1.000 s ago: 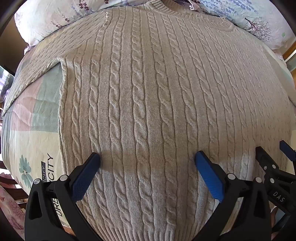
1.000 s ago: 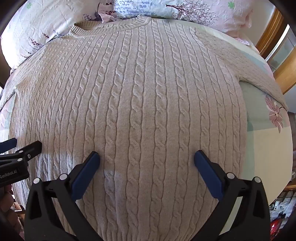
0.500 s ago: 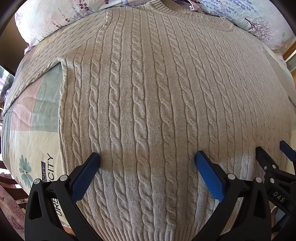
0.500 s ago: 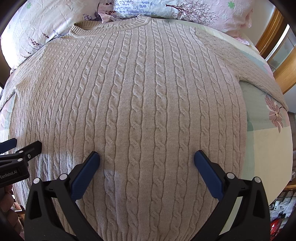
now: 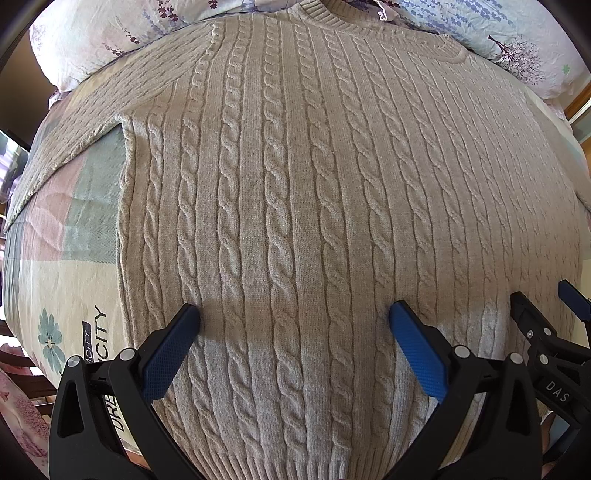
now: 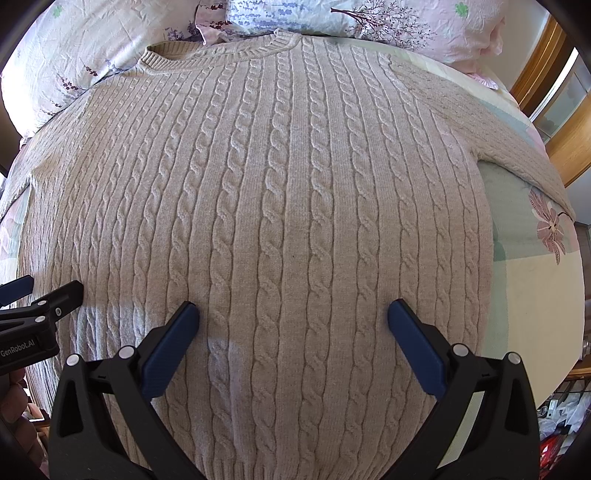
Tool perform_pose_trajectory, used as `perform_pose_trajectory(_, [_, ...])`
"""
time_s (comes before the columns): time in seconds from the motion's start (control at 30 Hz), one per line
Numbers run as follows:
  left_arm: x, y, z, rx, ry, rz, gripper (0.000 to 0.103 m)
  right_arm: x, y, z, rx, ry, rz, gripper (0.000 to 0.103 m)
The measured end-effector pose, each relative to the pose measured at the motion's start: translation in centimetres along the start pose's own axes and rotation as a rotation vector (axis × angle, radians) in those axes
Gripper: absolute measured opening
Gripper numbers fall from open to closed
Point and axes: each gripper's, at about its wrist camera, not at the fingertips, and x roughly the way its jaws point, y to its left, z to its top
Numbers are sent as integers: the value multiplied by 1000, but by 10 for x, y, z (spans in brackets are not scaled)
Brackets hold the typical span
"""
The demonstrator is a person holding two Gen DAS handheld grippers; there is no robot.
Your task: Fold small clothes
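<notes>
A beige cable-knit sweater (image 5: 295, 184) lies flat, front up, on a bed, collar at the far end; it fills the right wrist view too (image 6: 288, 192). Its left sleeve (image 5: 81, 125) and right sleeve (image 6: 509, 140) spread out to the sides. My left gripper (image 5: 295, 317) is open and empty, hovering over the lower left half near the hem. My right gripper (image 6: 293, 314) is open and empty over the lower right half. Each gripper shows at the edge of the other's view: the right one in the left wrist view (image 5: 543, 314), the left one in the right wrist view (image 6: 40, 291).
Floral pillows (image 6: 388, 22) lie beyond the collar. The patterned bedsheet (image 5: 66, 266) shows left of the sweater and on the right (image 6: 535, 280). A wooden frame (image 6: 569, 122) stands at the far right, with clutter on the floor (image 6: 561, 421).
</notes>
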Motion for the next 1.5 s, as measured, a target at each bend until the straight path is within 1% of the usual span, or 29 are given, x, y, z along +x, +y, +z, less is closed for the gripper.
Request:
perform_pose_trajectory(1.13, [0,0,0,0,5,0,102,-1,0,-1,-1,3,0,101])
perform_pose_trajectory(1.37, [3,1,7,3,17,-1,102,1,-1,0,-7,15,2,101])
perform_pose_trajectory(1.43, [4,0,8,3,21,-1,102,0,-1,-3,-20,-9,9,101])
perform_pose_trajectory(1.47, [4,0,8,3,21,-1,102,-1,-3,-4,-37,-28,19,101])
perform_pose_trajectory(1.5, [4,0,9,6,22,-1,102,-2,-4,-4,-67,-27,42,101])
